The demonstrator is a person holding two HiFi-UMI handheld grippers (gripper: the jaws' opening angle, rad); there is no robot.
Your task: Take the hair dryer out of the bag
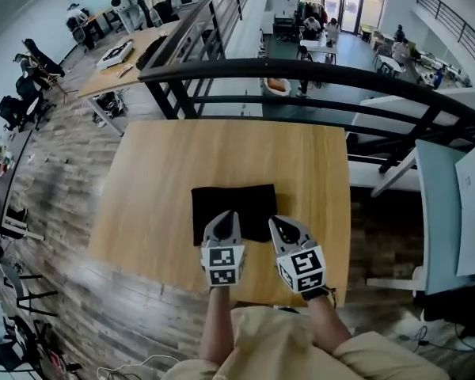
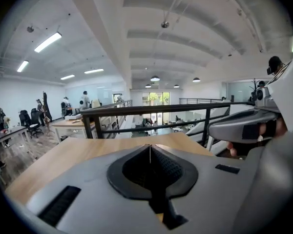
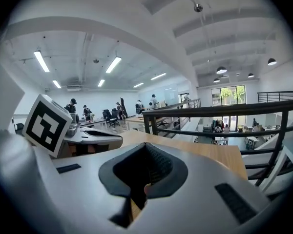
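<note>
My left gripper (image 1: pixel 226 216) and right gripper (image 1: pixel 275 222) are closed and empty; I'd open both before pinching the bag (image 1: pixel 231 196) edge.

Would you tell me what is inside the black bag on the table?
Only the outside of the black bag shows, flat on the table; its fabric covers whatever is inside.

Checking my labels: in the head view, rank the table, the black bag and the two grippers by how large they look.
1. table
2. black bag
3. left gripper and right gripper: alike, unranked; both sit nearer the camera.
</note>
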